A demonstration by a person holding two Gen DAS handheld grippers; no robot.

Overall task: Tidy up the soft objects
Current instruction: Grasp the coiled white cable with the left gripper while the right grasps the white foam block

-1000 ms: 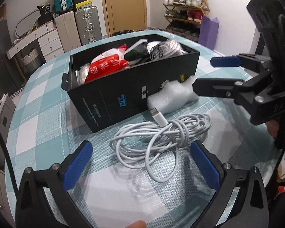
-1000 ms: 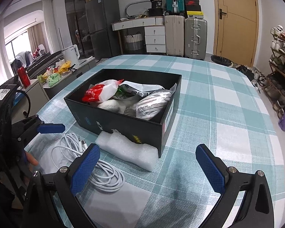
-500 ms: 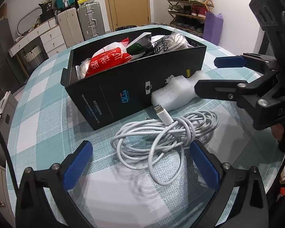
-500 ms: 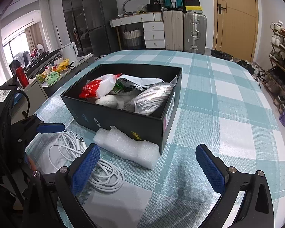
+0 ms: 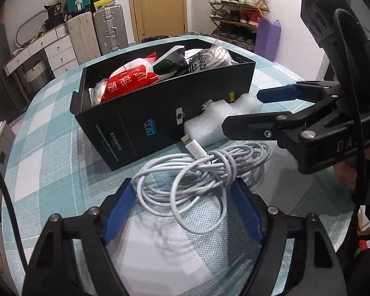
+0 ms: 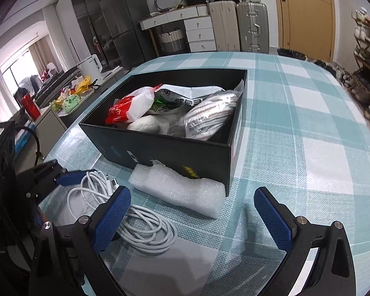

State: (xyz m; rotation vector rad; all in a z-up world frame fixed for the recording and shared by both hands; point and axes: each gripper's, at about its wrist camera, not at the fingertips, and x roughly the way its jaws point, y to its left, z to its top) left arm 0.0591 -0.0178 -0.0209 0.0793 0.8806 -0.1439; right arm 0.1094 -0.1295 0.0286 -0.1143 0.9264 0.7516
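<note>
My left gripper (image 5: 185, 204) is closing around the coiled white cable (image 5: 199, 170) on the table beside the black box (image 5: 165, 113). My right gripper (image 6: 192, 212) stands wide apart, empty.

Round table (image 6: 296, 113), teal-and-white checked cloth under clear cover. Black box (image 5: 165, 113) sits on it, open top, filled with bagged things. White foam block (image 6: 177, 190) lies on cloth, touching box's near wall. Coiled white cable (image 5: 197, 172) lies on cloth just beside foam, near box corner. Rest of cloth to far side and right of box bare.
</note>
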